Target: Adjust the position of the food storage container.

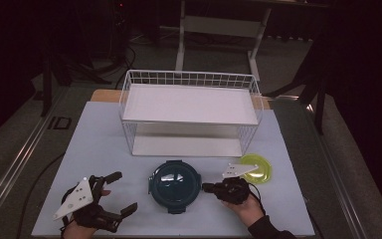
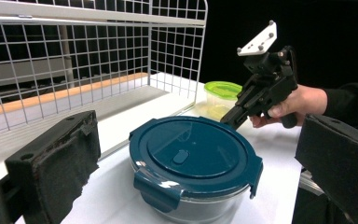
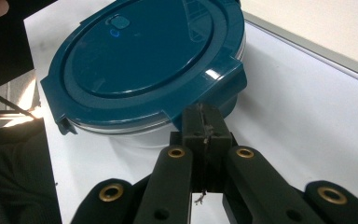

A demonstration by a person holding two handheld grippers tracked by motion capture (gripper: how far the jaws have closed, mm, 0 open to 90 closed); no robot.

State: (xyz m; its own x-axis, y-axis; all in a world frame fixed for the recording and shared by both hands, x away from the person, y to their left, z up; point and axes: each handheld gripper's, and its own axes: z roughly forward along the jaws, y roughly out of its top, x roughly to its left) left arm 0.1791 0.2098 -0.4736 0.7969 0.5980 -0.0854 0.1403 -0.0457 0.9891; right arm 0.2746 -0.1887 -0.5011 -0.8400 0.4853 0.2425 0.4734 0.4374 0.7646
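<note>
With our right gripper closed at the teal-lidded glass container's three o'clock clip, pushing could skid it. Our left gripper gapes empty.

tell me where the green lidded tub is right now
In the high view the green-lidded tub sits on the table at the right, beyond the right gripper, right of the teal-lidded container, off the wire rack's front right corner.

The desk is seen from above its near edge, facing forward and down, at a distance. The left gripper view is taken low from the near left corner; the right gripper view is set close. The blue-lidded container is shared by all three.
</note>
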